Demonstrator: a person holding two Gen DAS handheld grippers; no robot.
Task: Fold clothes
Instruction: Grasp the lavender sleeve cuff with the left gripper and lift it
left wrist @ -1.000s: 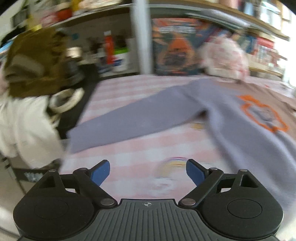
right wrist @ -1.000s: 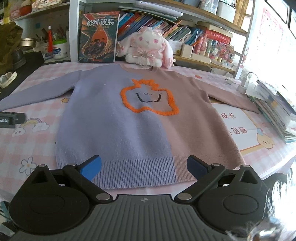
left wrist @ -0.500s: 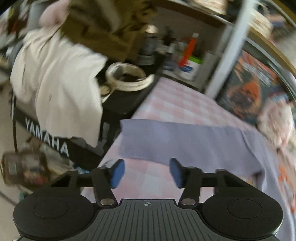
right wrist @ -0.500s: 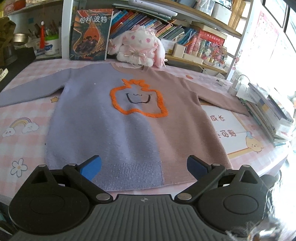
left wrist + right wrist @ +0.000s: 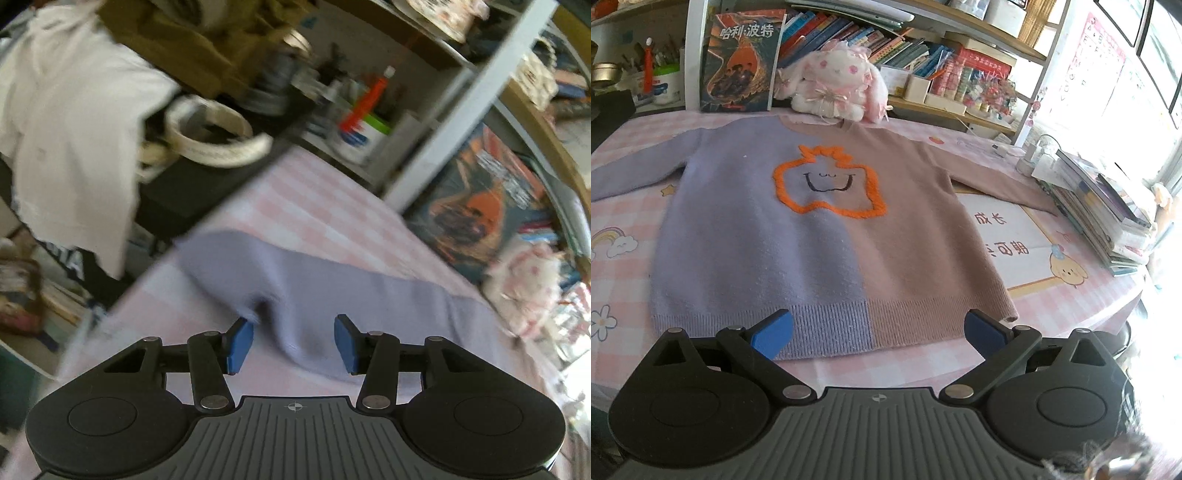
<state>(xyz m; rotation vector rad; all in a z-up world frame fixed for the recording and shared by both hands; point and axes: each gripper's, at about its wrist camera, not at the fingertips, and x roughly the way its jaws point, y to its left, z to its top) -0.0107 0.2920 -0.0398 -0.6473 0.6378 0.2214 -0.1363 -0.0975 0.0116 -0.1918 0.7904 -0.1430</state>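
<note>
A sweater [image 5: 827, 229], purple on the left half and brown on the right with an orange outlined face, lies flat and face up on the pink checked table [image 5: 617, 280]. Its purple left sleeve [image 5: 314, 291] stretches toward the table's left edge. My left gripper [image 5: 293, 345] is open, its blue pads straddling the bunched cuff end of that sleeve. My right gripper [image 5: 879, 332] is open and empty, just in front of the sweater's bottom hem.
A plush bunny [image 5: 834, 88] and a standing book [image 5: 740, 61] sit behind the collar. Stacked books [image 5: 1108, 218] line the right side. Left of the table, a white garment [image 5: 70, 122] and coiled straps [image 5: 214, 129] lie on a black keyboard.
My left gripper has swung left and come down over the purple sleeve's cuff, with its jaws narrowing. The sleeve end has bunched up. My right gripper has drifted slightly, staying at the hem.
</note>
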